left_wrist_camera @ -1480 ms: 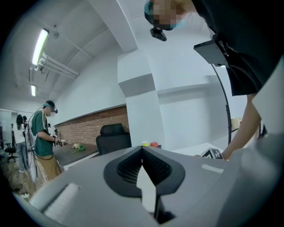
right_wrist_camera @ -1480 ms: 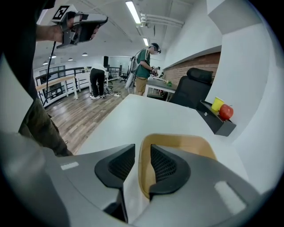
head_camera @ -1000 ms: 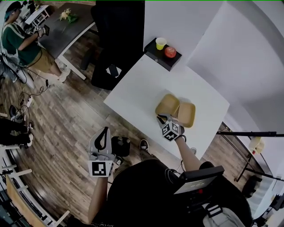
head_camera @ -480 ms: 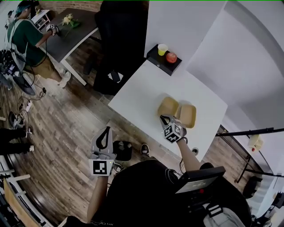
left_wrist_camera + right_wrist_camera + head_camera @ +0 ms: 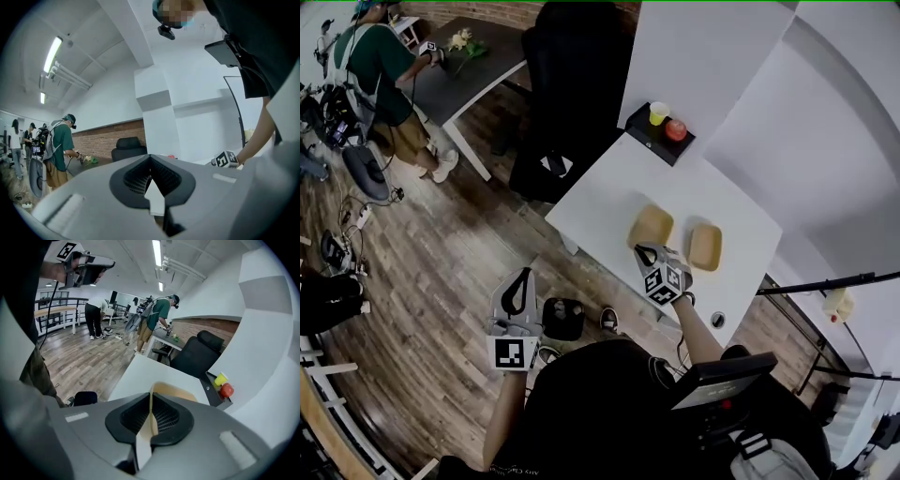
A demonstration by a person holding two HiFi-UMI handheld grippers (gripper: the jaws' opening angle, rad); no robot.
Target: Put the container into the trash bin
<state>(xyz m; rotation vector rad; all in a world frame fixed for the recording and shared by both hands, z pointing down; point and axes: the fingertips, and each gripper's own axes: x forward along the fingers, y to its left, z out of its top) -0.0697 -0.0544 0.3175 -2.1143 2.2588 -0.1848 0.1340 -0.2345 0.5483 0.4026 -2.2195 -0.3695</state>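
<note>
Two tan shallow containers are in the head view. My right gripper (image 5: pixel 644 248) is shut on the rim of the left container (image 5: pixel 652 225), held just above the white table (image 5: pixel 600 202). In the right gripper view that rim (image 5: pixel 150 401) is pinched between the pads, and the container (image 5: pixel 172 391) sticks out ahead of them. The other container (image 5: pixel 705 247) lies on the table to the right. A small black trash bin (image 5: pixel 563 319) stands on the wooden floor below the table's near edge. My left gripper (image 5: pixel 523 274) hovers left of the bin, shut and holding nothing.
A black tray (image 5: pixel 649 136) with a yellow cup (image 5: pixel 658 112) and a red apple (image 5: pixel 676 129) sits at the table's far corner by the white wall. A black office chair (image 5: pixel 567 84) stands behind the table. A person (image 5: pixel 380 66) works at a dark table, far left.
My right gripper has lifted the left container up and away from the other one; the two lay touching before. The left gripper has shifted slightly.
</note>
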